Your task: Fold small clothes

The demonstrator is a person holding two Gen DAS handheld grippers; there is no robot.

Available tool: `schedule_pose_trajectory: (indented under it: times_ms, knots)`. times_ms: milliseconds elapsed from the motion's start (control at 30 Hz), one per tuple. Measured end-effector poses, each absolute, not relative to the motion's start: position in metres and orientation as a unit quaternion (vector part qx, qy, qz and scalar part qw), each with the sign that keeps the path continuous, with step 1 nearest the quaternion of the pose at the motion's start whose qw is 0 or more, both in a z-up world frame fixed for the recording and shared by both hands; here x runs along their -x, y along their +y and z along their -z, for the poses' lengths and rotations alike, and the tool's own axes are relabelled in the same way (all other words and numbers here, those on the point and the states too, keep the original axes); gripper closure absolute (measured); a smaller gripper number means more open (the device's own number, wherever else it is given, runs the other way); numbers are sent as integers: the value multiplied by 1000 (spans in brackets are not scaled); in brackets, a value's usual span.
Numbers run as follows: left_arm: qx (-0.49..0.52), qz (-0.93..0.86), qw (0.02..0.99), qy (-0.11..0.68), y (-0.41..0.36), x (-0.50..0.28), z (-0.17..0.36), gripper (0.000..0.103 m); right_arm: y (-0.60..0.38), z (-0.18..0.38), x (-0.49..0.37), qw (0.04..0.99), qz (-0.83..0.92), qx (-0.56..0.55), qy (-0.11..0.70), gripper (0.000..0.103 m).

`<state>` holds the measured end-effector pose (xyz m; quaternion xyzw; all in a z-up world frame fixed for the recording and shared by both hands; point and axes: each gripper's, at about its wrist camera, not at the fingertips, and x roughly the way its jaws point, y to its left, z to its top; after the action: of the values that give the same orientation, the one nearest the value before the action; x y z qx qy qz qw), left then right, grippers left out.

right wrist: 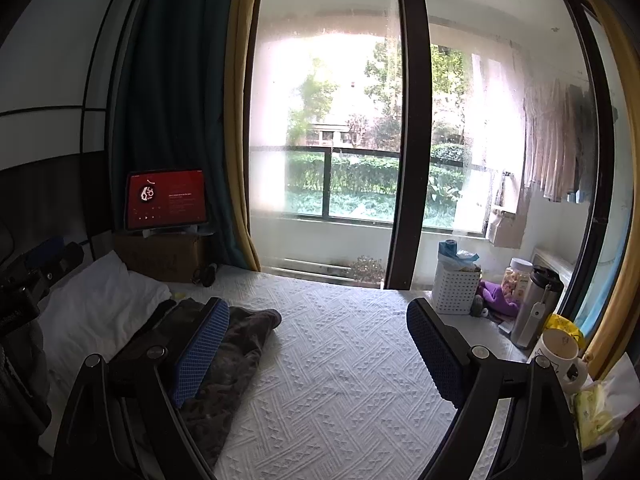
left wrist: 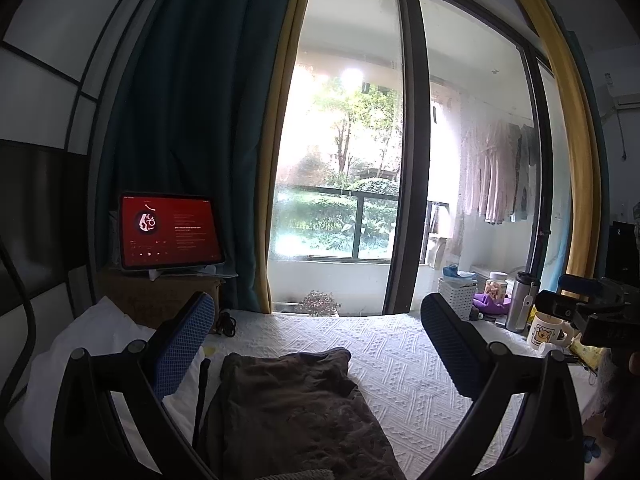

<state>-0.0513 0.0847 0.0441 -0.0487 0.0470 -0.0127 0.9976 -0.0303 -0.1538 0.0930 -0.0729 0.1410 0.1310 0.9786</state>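
Observation:
A dark grey-brown fuzzy garment (left wrist: 296, 412) lies on the white quilted bed cover (left wrist: 404, 364), folded into a long strip. In the left wrist view my left gripper (left wrist: 316, 344) is open and empty, held above the garment's far end. In the right wrist view the garment (right wrist: 232, 360) lies at lower left, partly behind my left finger pad (right wrist: 200, 352). My right gripper (right wrist: 316, 352) is open and empty, over the bare cover to the right of the garment. The right gripper's body shows at the right edge of the left wrist view (left wrist: 592, 312).
A white pillow (right wrist: 104, 300) lies left of the garment. A tablet with a red screen (left wrist: 170, 234) stands on a cardboard box (right wrist: 160, 256). At right are a white basket (right wrist: 456, 290), a steel flask (right wrist: 534, 308), a mug (right wrist: 560, 354) and a jar. A glass door is ahead.

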Motion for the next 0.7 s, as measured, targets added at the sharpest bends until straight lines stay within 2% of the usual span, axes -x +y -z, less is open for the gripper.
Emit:
schedule_pose_trajectory:
  times_ms: [700]
  knots:
    - [47,18,997,51,81,50,-44,1,-155,-93,31,978,-129,73,143,11]
